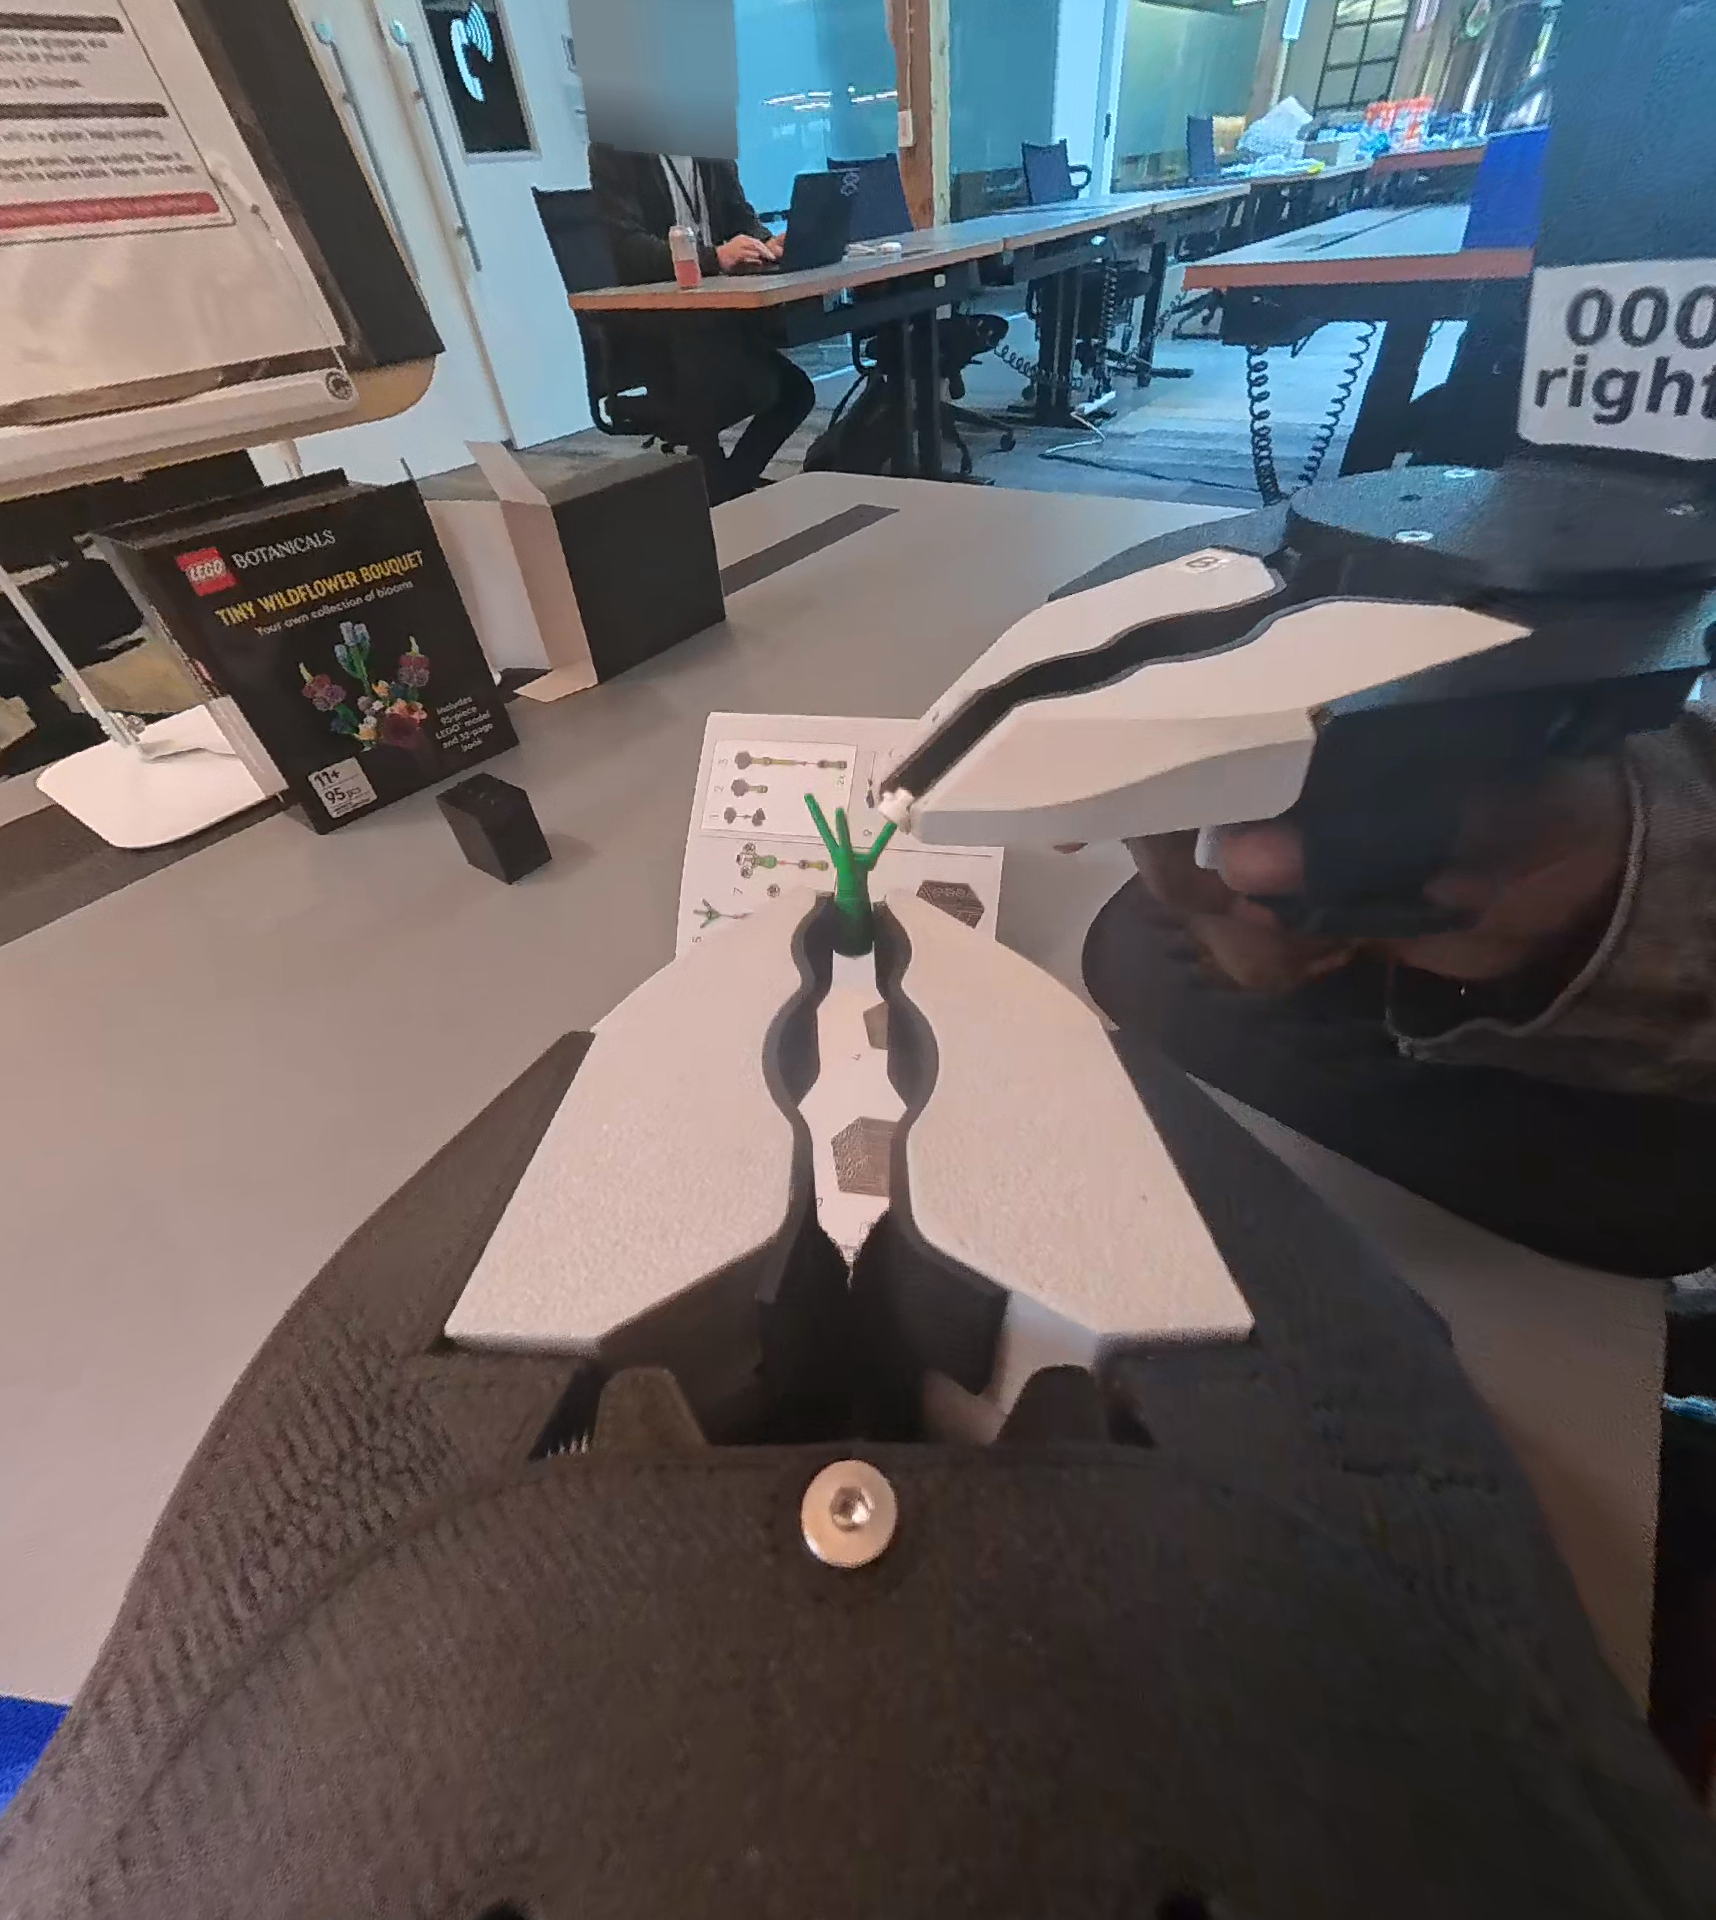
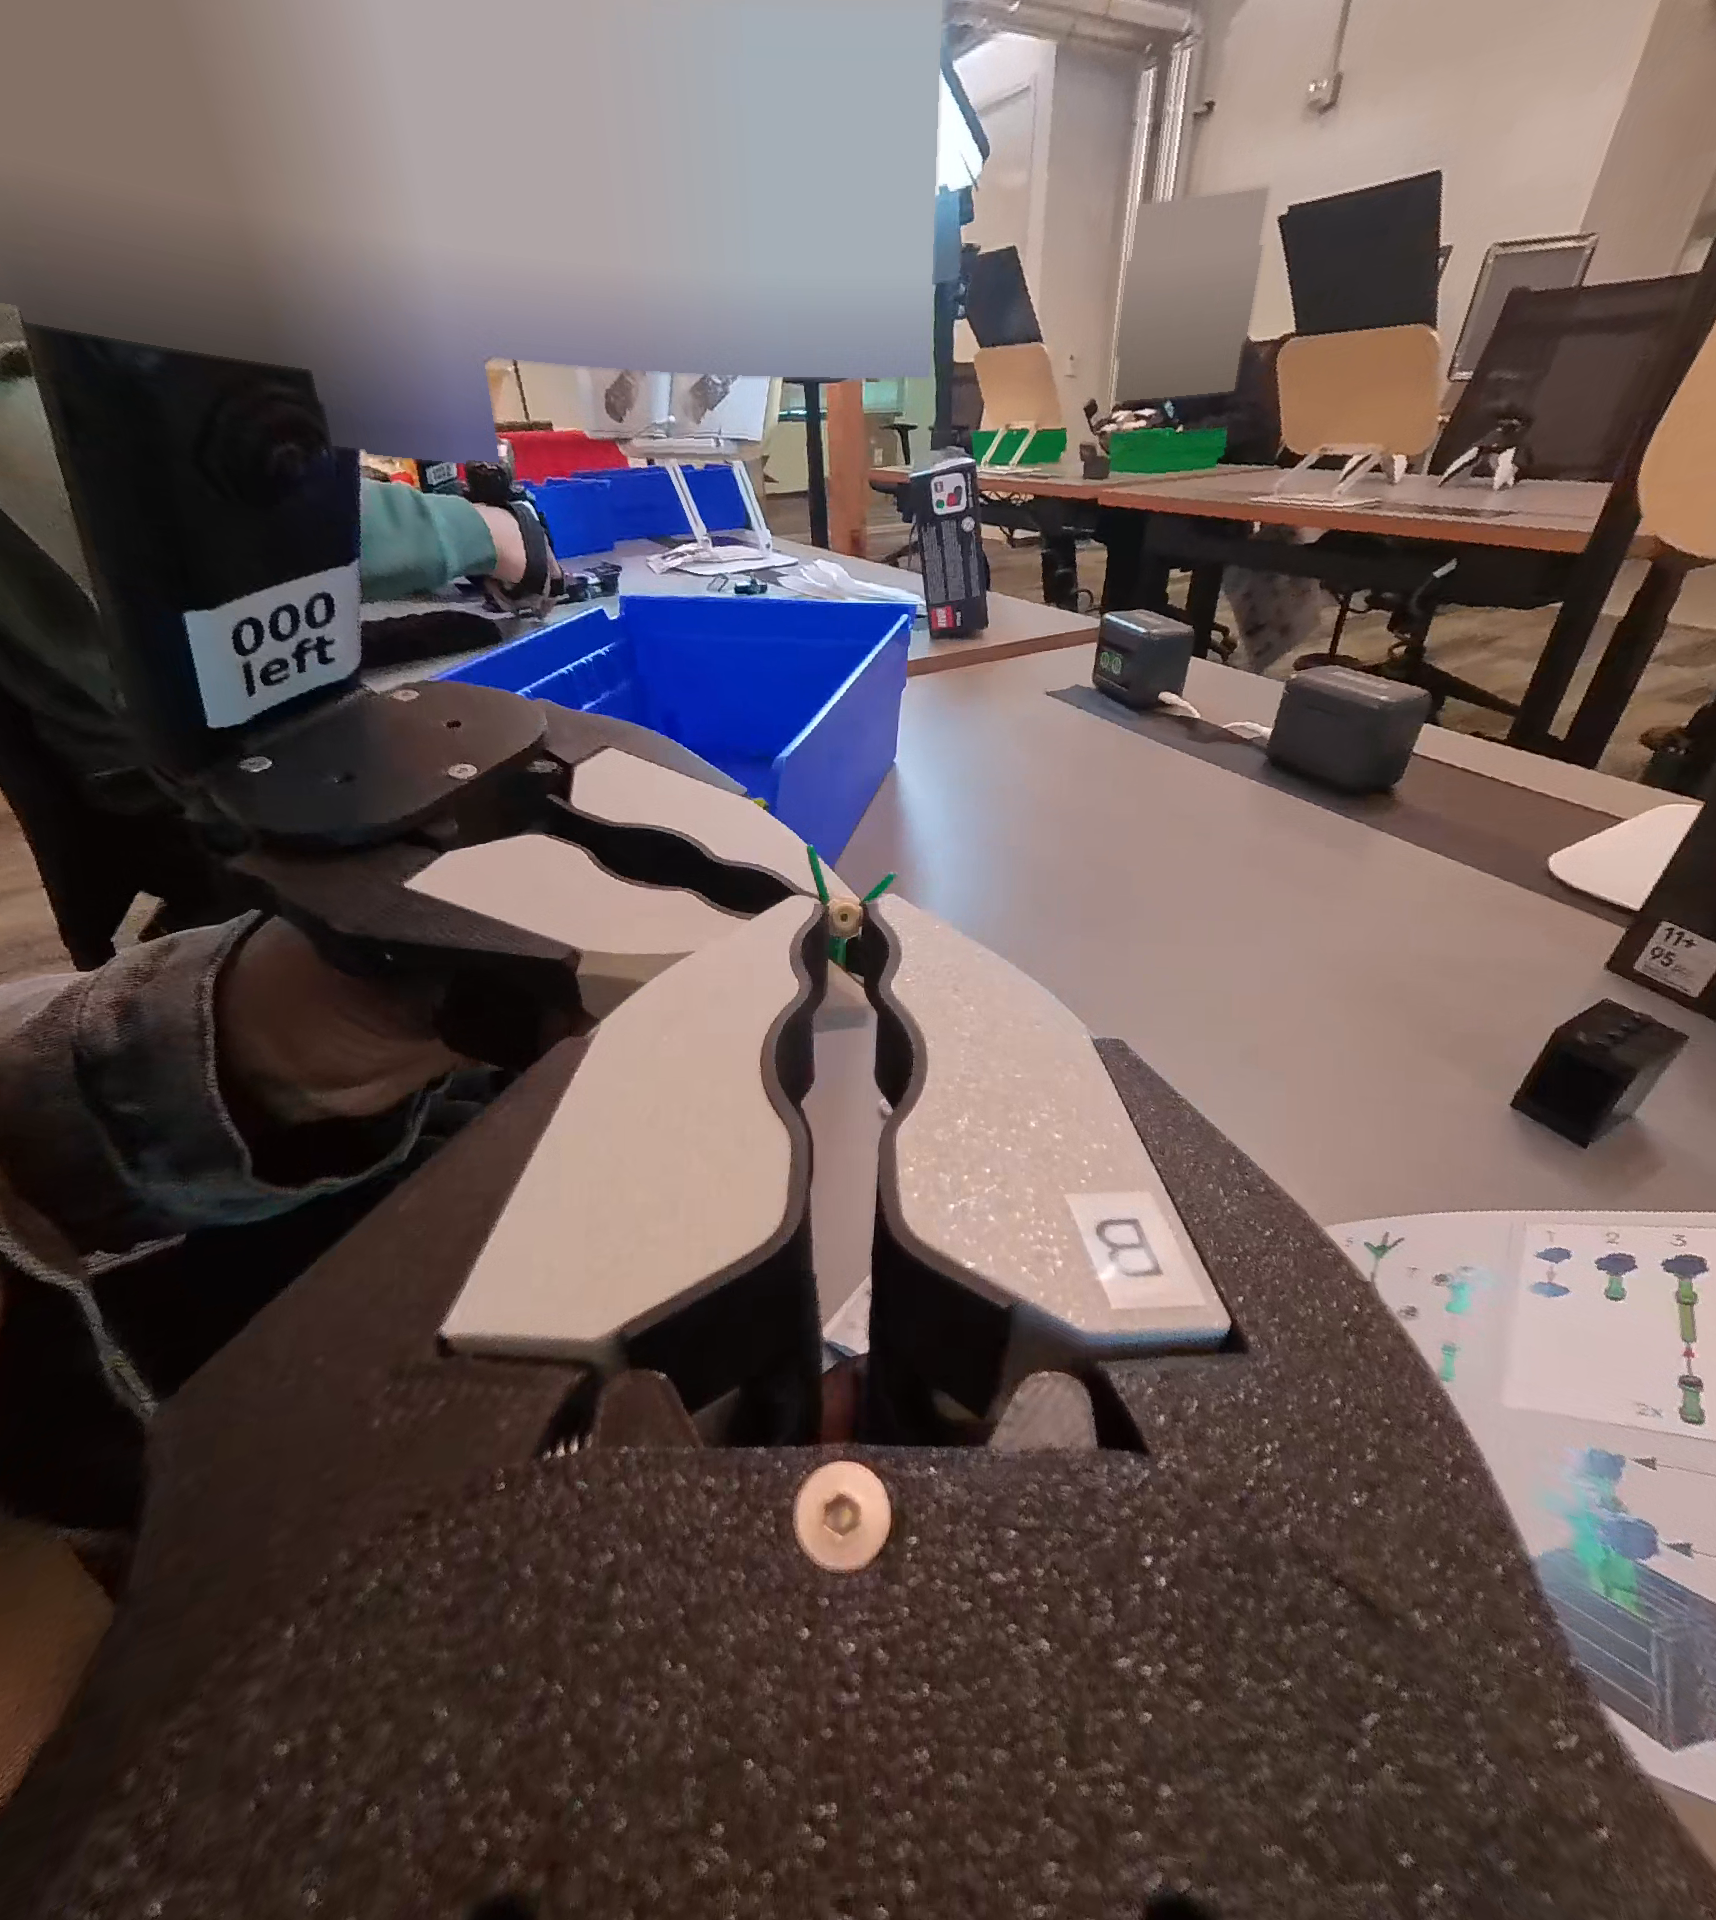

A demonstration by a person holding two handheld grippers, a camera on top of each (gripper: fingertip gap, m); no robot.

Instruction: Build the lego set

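My left gripper (image 1: 850,928) is shut on the base of a green three-pronged stem piece (image 1: 846,852) and holds it upright above the instruction sheet (image 1: 792,790). My right gripper (image 1: 898,808) comes in from the right, shut on a small white stud piece (image 1: 892,803) that touches the tip of the stem's right prong. In the right wrist view the white piece (image 2: 845,916) sits between my right gripper's (image 2: 846,920) tips with the green stem (image 2: 838,940) behind it. A black sloped brick (image 1: 494,826) stands on the table to the left; it also shows in the right wrist view (image 2: 1592,1070).
The black set box (image 1: 314,644) stands at the back left beside a white stand base (image 1: 147,779). A blue bin (image 2: 729,707) sits behind the left gripper. Grey devices (image 2: 1347,727) lie on the far table edge. The instruction sheet (image 2: 1602,1455) lies at the right. Only a small space, under 4 cm, lies between the two pairs of fingers. Both grippers' tips are roughly 25 centimetres from the black sloped brick (image 1: 494,826).
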